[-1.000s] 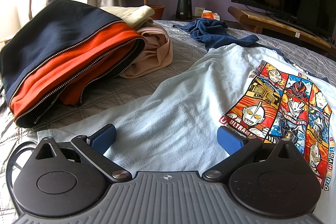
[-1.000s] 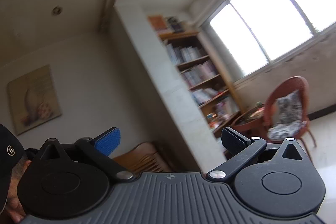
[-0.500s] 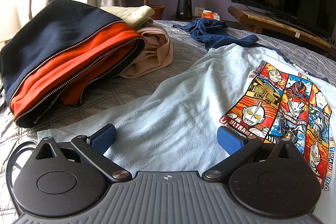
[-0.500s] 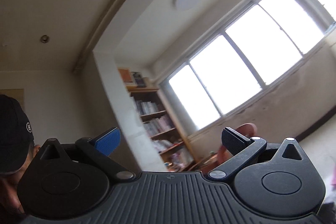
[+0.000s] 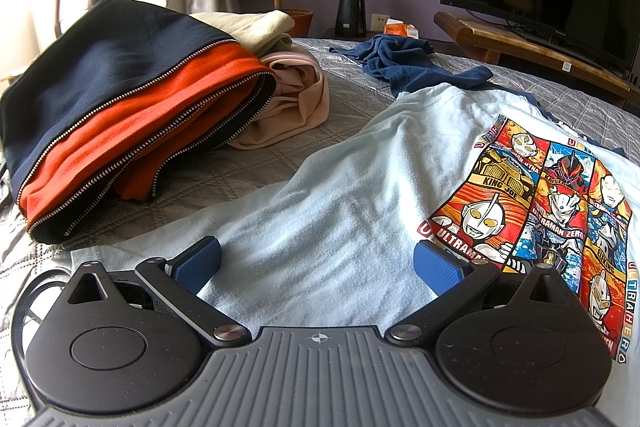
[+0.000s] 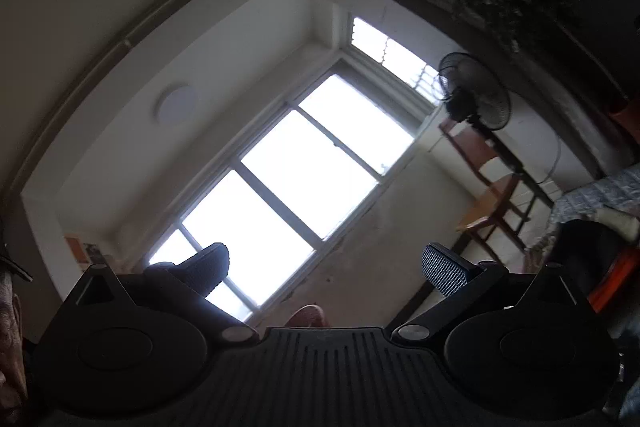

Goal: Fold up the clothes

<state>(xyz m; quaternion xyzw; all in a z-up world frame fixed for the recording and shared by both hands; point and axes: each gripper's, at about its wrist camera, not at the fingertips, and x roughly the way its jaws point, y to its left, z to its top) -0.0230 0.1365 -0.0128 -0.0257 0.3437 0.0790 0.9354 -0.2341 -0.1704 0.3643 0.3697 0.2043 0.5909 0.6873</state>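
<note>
Spread wide and empty, the blue pads [image 5: 198, 263] of the left gripper [image 5: 318, 263] are held low over the near hem of the light blue T-shirt [image 5: 328, 211] laid flat on the bed [image 5: 280, 131], seemingly for grasping, while the right gripper [image 6: 326, 267], equally open, is pointed at a window [image 6: 288, 163].

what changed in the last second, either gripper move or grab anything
The right gripper swung round: its view went from the bookshelf wall and ceiling to the window and standing fan. It stays open and empty. The left gripper did not move, open over the light blue t-shirt; nothing was grabbed.
</note>
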